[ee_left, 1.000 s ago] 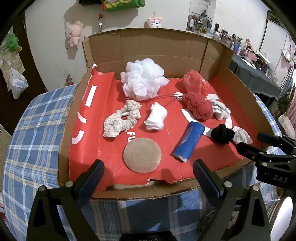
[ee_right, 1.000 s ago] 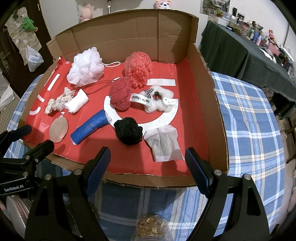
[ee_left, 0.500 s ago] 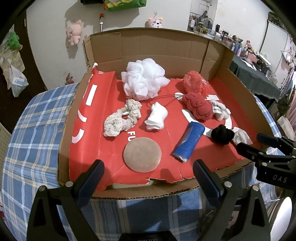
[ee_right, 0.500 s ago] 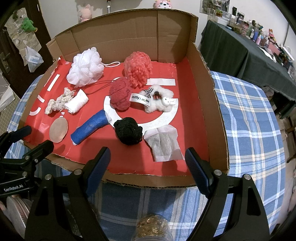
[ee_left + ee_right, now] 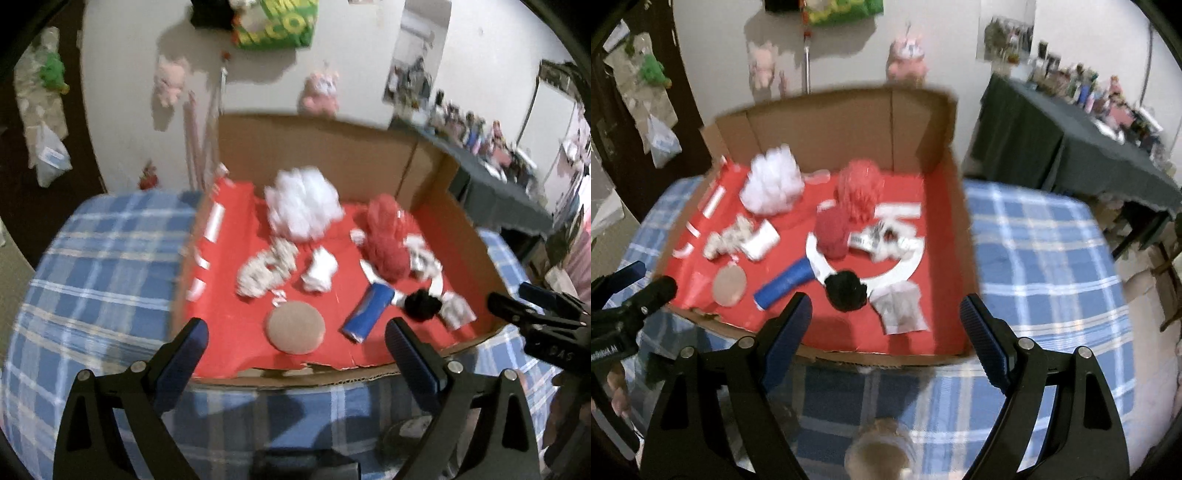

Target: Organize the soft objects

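Soft stuff's all loose in the cardboard tray (image 5: 964, 221) on the plaid surface (image 5: 1045, 258): white pouf (image 5: 303, 210), red pouf (image 5: 860, 188), blue roll (image 5: 365, 314), black ball (image 5: 847, 290) etc. No obvious grouping, so can't tell sorted vs pending. Left claw (image 5: 295, 339) & right claw (image 5: 886, 317) both spread wide, holding nothing, w/ frames blurry.

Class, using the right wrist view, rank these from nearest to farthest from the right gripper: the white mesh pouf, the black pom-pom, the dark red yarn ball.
1. Black pom-pom: front of the box, just beyond the right gripper.
2. Dark red yarn ball: middle.
3. White mesh pouf: back left, near the cardboard wall.
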The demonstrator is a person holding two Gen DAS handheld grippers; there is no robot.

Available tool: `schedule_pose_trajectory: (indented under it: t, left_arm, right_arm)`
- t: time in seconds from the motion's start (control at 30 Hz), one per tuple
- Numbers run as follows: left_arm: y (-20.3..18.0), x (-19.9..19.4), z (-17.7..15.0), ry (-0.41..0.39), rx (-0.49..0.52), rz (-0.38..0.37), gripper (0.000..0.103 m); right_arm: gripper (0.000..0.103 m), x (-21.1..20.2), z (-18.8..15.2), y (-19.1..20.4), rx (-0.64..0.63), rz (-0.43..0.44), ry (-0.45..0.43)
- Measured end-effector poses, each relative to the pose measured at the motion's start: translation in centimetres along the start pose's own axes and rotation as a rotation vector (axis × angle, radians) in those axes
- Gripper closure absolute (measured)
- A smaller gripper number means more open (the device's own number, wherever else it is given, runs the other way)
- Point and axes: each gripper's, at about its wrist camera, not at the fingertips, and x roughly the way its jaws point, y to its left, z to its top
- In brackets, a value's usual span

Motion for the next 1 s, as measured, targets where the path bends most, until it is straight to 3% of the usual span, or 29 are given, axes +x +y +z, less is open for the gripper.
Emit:
schedule_pose_trajectory:
  t: [0.1,0.17,0.2,0.33,0.47,0.67,0.83,1.0]
  left_arm:
    - [0.3,-3.8,-0.6,-0.084,0.002,0.015,0.000]
    - [0.0,-6.5,-1.9,-0.153,0.015,0.020,0.000]
    - [0.0,-7.5,-2.5,-0.172,0.019,0.014,0.000]
    - [-0.5,-10.9,-6.2,-0.214,0.005,-0.054,0.000]
    - [-1.3,-11.9,-9.8,-0.236,0.011,-0.049,0.000]
    - [-2.4,-10.4,-14.3,-0.194,0.035,-0.036,0.000]
    - [-3.0,-7.0,-16.8,-0.109,0.056,-0.022,0.000]
    - [-2.9,-3.2,-18.5,-0.019,0.047,0.006,0.000]
  right_arm:
    - [0.020,-3.8,-0.2,-0.2,-0.003,-0.008,-0.076]
    - [0.008,-6.5,-1.0,-0.1,-0.011,0.003,-0.129]
    - [0.007,-7.6,-1.5,0.0,-0.015,0.007,-0.152]
    - [0.006,-11.8,-5.6,1.2,-0.049,0.035,-0.238]
    - [0.004,-13.8,-10.1,1.8,-0.054,0.069,-0.280]
    - [0.004,-12.6,-15.9,2.1,-0.018,0.055,-0.270]
    - [0.004,-8.2,-18.2,1.8,0.011,0.052,-0.177]
    - [0.004,-4.5,-19.6,1.5,0.004,-0.005,-0.117]
